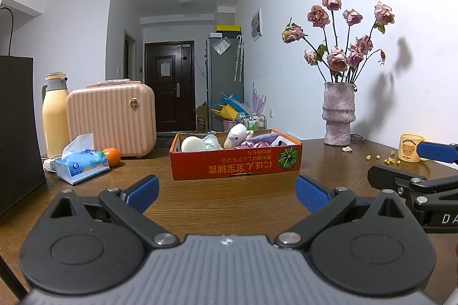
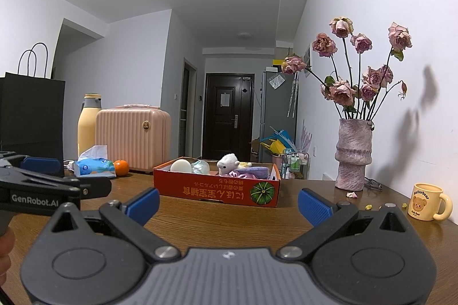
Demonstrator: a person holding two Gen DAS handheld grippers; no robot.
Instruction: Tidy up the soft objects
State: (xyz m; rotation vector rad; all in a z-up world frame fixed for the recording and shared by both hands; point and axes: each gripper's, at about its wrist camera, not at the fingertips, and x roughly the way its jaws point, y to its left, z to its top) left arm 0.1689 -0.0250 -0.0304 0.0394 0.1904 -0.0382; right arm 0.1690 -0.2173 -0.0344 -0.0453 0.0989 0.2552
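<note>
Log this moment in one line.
left gripper: open, empty | right gripper: open, empty | red cardboard box: holds plush sheep, soft items | contact: none

I count 1 red box [image 1: 234,161] w/ approx. 5 soft items inside, 1 tissue pack [image 1: 81,166], 1 orange [image 1: 112,156], 1 pink case [image 1: 113,118], 1 thermos [image 1: 54,116], 1 vase [image 1: 339,114], 1 mug [image 1: 410,151], 1 black bag [image 1: 17,127].

box [image 1: 234,161] mid-table, tissue pack [image 1: 81,164] left, vase [image 1: 338,113] right

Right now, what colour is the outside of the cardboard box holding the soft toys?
Red-orange cardboard box, with a green pumpkin picture; clearest in the left wrist view.
</note>
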